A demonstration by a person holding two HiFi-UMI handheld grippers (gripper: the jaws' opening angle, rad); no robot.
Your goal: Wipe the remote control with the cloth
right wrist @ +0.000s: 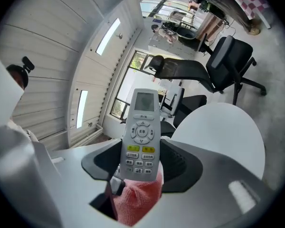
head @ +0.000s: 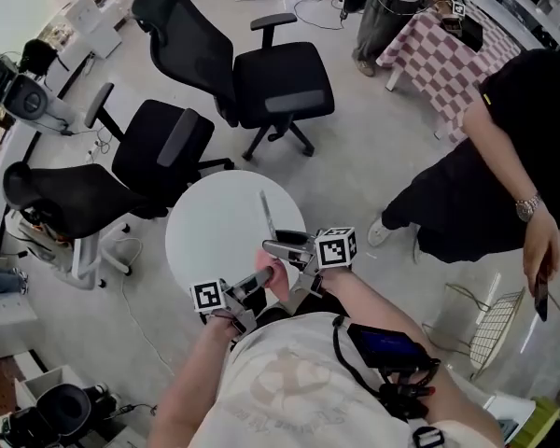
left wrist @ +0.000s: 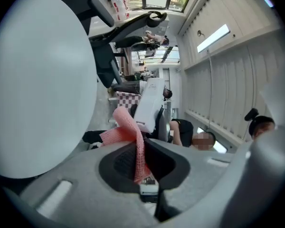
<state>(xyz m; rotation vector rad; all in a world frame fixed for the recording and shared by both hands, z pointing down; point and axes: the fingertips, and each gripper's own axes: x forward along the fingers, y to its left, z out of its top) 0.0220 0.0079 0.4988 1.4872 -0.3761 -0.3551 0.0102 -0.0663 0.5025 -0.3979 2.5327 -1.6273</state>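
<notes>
My left claw (left wrist: pixel 142 148) is pressed together on the pink cloth (left wrist: pixel 126 125), pinching one fold. My right claw (right wrist: pixel 141 167) clamps the remote control (right wrist: pixel 141 132) by its lower sides, with the button face toward that claw's camera. The cloth bunches against the remote control's lower end. Both items are held over the near edge of the round white desk (head: pixel 219 217).

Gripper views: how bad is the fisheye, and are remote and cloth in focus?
Right gripper view: heavy fisheye, black corners, remote control sharp, light strips blown out. Left gripper view: same bowing, cloth weave crisp. Head view: even light, milder warp.
</notes>
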